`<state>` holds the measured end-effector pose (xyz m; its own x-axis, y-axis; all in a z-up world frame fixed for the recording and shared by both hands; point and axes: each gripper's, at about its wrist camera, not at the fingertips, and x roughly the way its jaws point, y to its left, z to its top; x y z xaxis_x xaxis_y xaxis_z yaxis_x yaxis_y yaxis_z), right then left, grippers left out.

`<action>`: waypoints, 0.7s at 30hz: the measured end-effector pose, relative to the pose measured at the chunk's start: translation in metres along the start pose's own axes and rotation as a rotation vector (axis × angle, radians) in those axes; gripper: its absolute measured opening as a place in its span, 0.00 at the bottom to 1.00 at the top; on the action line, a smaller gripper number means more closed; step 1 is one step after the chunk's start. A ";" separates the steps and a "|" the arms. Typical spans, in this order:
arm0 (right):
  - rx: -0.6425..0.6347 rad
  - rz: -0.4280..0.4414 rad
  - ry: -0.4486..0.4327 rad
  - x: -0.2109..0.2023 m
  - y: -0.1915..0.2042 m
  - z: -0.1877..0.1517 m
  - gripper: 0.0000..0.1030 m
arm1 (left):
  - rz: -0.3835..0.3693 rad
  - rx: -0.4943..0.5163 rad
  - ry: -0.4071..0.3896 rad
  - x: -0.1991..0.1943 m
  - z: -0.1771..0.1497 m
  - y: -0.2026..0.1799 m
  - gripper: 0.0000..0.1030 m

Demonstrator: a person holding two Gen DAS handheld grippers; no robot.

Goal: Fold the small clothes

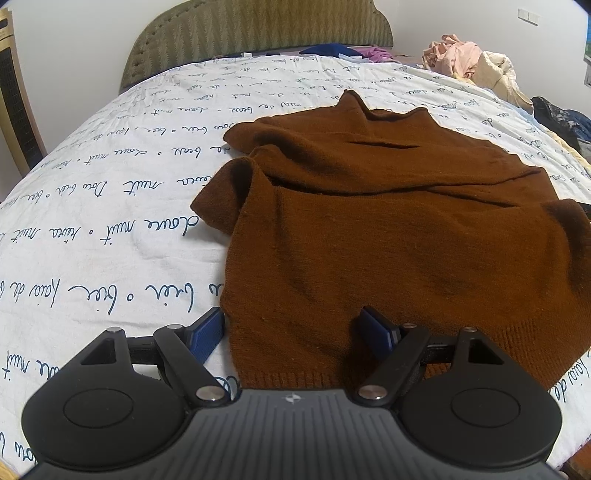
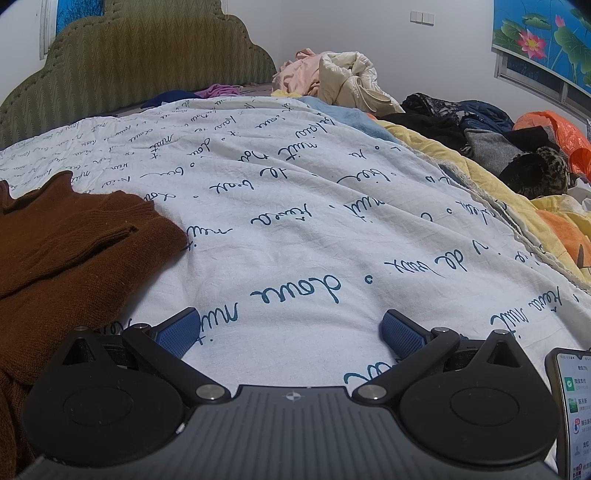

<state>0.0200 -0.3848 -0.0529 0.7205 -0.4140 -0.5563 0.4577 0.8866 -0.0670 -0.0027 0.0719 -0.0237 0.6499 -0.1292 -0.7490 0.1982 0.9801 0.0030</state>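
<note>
A brown knit sweater (image 1: pixel 388 229) lies spread on the white bedsheet with blue script (image 1: pixel 110 206), sleeves folded across its body, collar toward the headboard. My left gripper (image 1: pixel 295 328) is open and empty, just above the sweater's near hem at its left corner; its left finger is over the sheet, its right finger over the knit. In the right wrist view the sweater (image 2: pixel 66 251) lies at the left. My right gripper (image 2: pixel 291 332) is open and empty over the bare sheet (image 2: pixel 314 221), to the right of the sweater.
A green padded headboard (image 1: pixel 258 33) stands at the far end. Piles of clothes lie along the bed's right side: pink and cream garments (image 2: pixel 332 77), dark clothes (image 2: pixel 461 122), orange items (image 2: pixel 554 133). A phone (image 2: pixel 572 413) lies at the near right.
</note>
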 end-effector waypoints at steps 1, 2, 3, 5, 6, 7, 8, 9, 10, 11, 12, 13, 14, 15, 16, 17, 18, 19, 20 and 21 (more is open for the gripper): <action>0.000 0.000 0.000 0.000 0.000 0.000 1.00 | -0.001 0.002 0.000 0.000 0.000 0.000 0.78; 0.000 0.000 0.000 0.000 0.000 0.000 1.00 | -0.002 0.003 -0.001 -0.001 0.000 -0.001 0.78; 0.000 0.000 0.000 0.000 0.000 0.000 1.00 | -0.001 0.004 -0.001 -0.001 0.000 -0.001 0.78; 0.000 0.000 0.000 0.000 0.000 0.000 1.00 | -0.001 0.003 0.002 -0.001 0.000 -0.001 0.78; 0.000 0.000 0.000 0.000 0.000 0.000 1.00 | -0.002 0.002 0.002 -0.001 0.000 -0.001 0.78; 0.000 0.000 0.000 0.000 0.000 0.000 1.00 | -0.003 0.002 0.002 -0.001 0.000 -0.001 0.78; 0.000 0.000 0.000 0.000 0.000 0.000 1.00 | -0.003 0.002 0.002 -0.001 0.000 -0.001 0.78; 0.000 0.000 0.000 0.000 0.000 0.000 1.00 | -0.003 0.003 0.003 -0.001 0.000 -0.001 0.78; 0.000 0.000 0.000 0.000 0.000 0.000 1.00 | -0.003 0.002 0.003 -0.001 0.000 -0.001 0.78; 0.000 0.000 0.000 0.000 0.000 0.000 1.00 | -0.003 0.002 0.003 -0.001 0.000 -0.001 0.78; 0.000 0.000 0.000 0.000 0.000 0.000 1.00 | -0.003 0.002 0.003 -0.002 0.000 -0.001 0.78; 0.000 0.000 0.000 0.000 0.000 0.000 1.00 | -0.003 0.003 0.003 -0.001 0.000 -0.001 0.78; 0.000 0.000 0.000 0.000 0.000 0.000 1.00 | -0.002 0.003 0.003 -0.001 0.000 -0.001 0.78; 0.000 0.000 0.000 0.000 0.000 0.000 1.00 | -0.002 0.004 0.004 -0.001 0.000 -0.001 0.78; 0.000 0.000 0.000 0.000 0.000 0.000 1.00 | -0.002 0.004 0.005 -0.001 0.000 -0.001 0.78; 0.000 0.000 0.000 0.000 0.000 0.000 1.00 | -0.001 0.005 0.005 0.000 0.000 -0.001 0.78; 0.000 0.000 0.000 0.000 0.000 0.000 1.00 | -0.001 0.006 0.005 0.000 0.000 -0.001 0.78; 0.000 0.000 0.000 0.000 0.000 0.000 1.00 | -0.001 0.006 0.004 -0.001 0.000 -0.001 0.78; 0.000 0.000 0.000 0.000 0.000 0.000 1.00 | -0.001 0.006 0.005 -0.001 0.000 -0.001 0.78; 0.000 0.000 0.000 0.000 0.000 0.000 1.00 | -0.001 0.006 0.005 -0.001 0.000 -0.001 0.78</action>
<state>0.0200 -0.3847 -0.0528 0.7206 -0.4140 -0.5562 0.4578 0.8865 -0.0667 -0.0037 0.0708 -0.0233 0.6463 -0.1291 -0.7521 0.2029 0.9792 0.0063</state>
